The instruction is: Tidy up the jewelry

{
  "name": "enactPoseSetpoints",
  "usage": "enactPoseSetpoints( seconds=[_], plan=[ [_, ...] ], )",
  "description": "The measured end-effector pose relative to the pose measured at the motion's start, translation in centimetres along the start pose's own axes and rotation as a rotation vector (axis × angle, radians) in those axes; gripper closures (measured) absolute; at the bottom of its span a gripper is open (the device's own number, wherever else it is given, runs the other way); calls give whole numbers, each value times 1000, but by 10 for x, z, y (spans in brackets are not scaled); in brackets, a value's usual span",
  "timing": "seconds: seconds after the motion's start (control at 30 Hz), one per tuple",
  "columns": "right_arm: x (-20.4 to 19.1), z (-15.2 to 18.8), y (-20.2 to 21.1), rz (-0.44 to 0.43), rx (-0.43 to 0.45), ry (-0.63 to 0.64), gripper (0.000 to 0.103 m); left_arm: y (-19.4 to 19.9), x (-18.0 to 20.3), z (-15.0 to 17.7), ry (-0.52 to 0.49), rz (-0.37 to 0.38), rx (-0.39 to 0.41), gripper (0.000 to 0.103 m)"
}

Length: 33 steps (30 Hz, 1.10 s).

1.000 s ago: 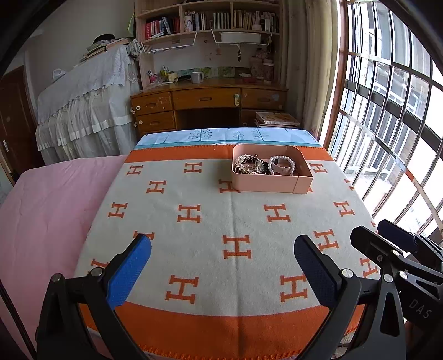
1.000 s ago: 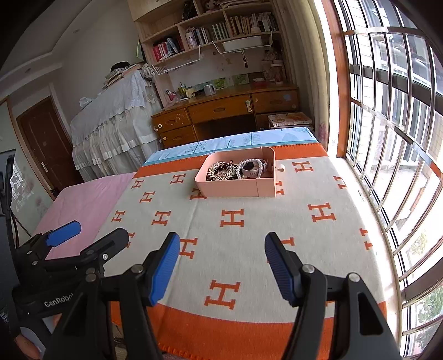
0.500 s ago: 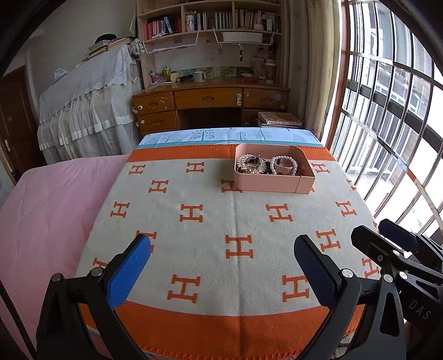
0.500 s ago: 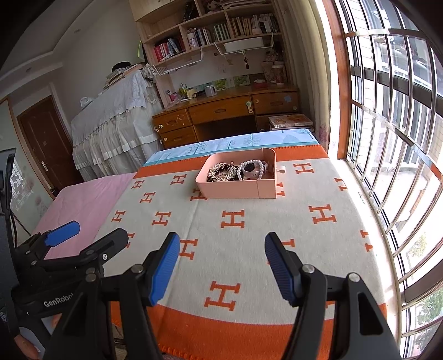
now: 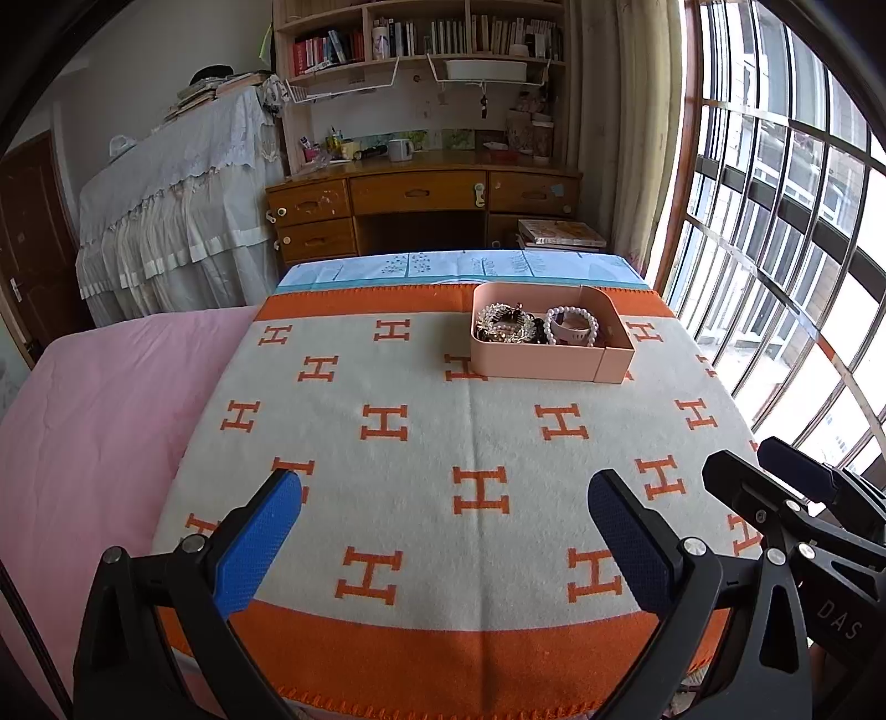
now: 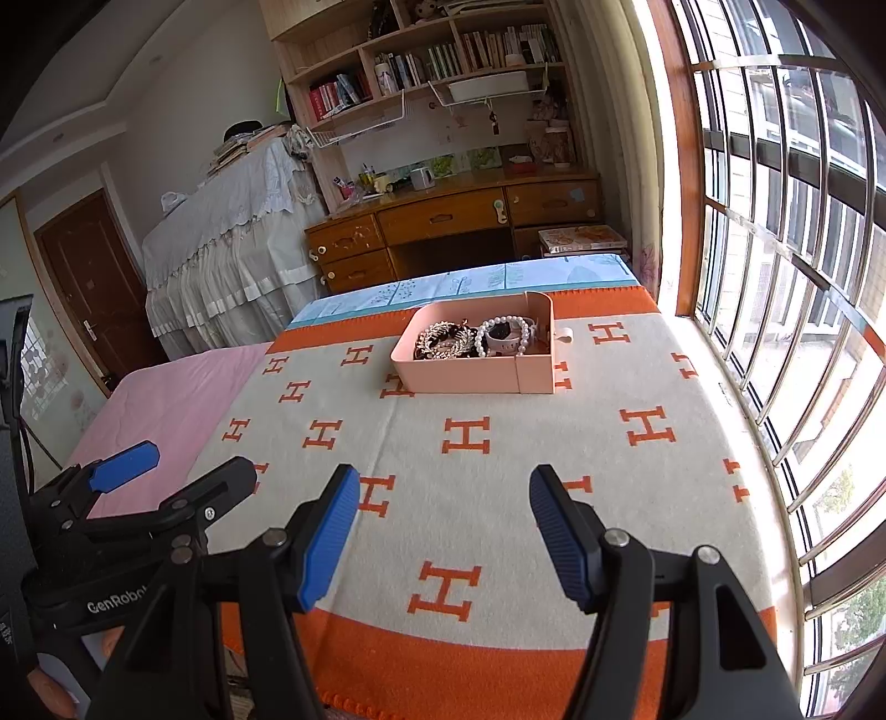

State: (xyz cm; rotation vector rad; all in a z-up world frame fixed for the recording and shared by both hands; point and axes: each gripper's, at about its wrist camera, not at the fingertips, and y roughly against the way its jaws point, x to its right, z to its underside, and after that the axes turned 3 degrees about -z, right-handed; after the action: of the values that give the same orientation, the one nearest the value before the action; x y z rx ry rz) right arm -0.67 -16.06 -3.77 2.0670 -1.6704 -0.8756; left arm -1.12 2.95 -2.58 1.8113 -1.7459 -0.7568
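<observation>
A cream woollen blanket with orange H marks and orange borders (image 5: 443, 421) covers the tabletop, and beyond its far edge shows a strip of pale blue printed cloth (image 5: 459, 268). Toward the far right of the blanket sits a shallow pink rectangular plastic box (image 5: 531, 363). Inside it, on the left, lies a tangled heap of sparkling silver and dark jewelry (image 5: 504, 324); on the right a white pearl bracelet (image 5: 573, 327) rings a pale pink band. The right wrist view shows the same box (image 6: 459, 374), with a narrower end section along its right side.

The left tongs (image 5: 443, 515) hover over the near edge of the blanket, blue-padded jaws spread wide with nothing between them. The right tongs (image 6: 443, 515) hover beside them, further right, jaws also standing well apart and empty. Both are well apart from the box. Each wrist view catches the other black tool at its edge.

To the left of the blanket lies a pink sheet (image 5: 94, 421). At the far wall stands a wooden desk with drawers (image 5: 421, 213) under a bookshelf filled with books (image 5: 421, 47), and left of it a piece of furniture draped in white lace cloth (image 5: 177, 205). A barred window (image 5: 786, 232) runs along the right side.
</observation>
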Motion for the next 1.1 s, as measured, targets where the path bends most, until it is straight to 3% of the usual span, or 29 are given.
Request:
enactPoseSetpoints(
  seconds=[1.1],
  plan=[
    [0,-1,0,-1,-5,-3,39,-1,-1,6,0,2,-13,1]
  ],
)
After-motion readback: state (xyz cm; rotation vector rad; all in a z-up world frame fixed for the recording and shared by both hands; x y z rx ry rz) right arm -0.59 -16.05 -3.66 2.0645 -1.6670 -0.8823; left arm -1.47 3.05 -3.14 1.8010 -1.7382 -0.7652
